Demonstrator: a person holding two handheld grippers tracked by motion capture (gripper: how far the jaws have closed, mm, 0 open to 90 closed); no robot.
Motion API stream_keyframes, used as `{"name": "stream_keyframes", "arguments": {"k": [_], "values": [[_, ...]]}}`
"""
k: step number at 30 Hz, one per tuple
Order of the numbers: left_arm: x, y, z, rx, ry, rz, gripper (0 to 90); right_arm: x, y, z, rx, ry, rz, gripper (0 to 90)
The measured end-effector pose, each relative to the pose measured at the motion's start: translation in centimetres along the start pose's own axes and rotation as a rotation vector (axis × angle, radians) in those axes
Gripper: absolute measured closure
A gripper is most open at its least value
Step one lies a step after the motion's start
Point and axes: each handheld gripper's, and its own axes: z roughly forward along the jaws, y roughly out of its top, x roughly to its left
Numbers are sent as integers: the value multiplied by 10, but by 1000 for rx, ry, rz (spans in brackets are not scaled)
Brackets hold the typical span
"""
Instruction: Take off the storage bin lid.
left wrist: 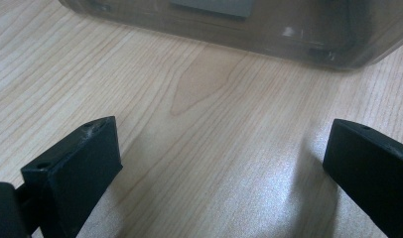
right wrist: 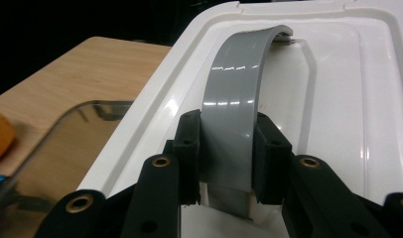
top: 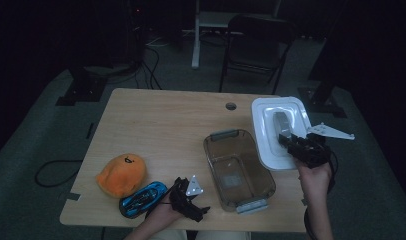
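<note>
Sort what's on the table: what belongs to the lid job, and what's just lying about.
In the job: white lid, its grey handle clamped by the right gripper, clear bin.
Lying about: orange plush, blue toy car; left gripper open, idle.

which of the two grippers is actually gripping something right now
The right gripper, shut on the grey handle of the white lid. The left gripper is open over bare table.

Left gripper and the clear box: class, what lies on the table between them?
Nothing. In the left gripper view, bare table runs from the open left gripper to the clear box.
</note>
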Motion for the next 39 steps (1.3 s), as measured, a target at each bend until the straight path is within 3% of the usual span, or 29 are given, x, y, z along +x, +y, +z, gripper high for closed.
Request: {"name": "stream_keyframes", "arguments": {"k": [11, 18, 26, 34, 39], "values": [[0, 0, 0, -1, 1, 1, 20, -39, -23, 18, 33, -60, 66, 693], [0, 0, 0, 2, 0, 2, 20, -60, -51, 49, 89, -74, 111, 692], [0, 0, 0, 2, 0, 2, 20, -67, -76, 82, 135, -45, 143, 692], [0, 0, 0, 2, 0, 3, 20, -66, -92, 108, 199, -38, 131, 691], [0, 0, 0, 2, 0, 3, 20, -66, -99, 117, 211, -36, 129, 690]]}}
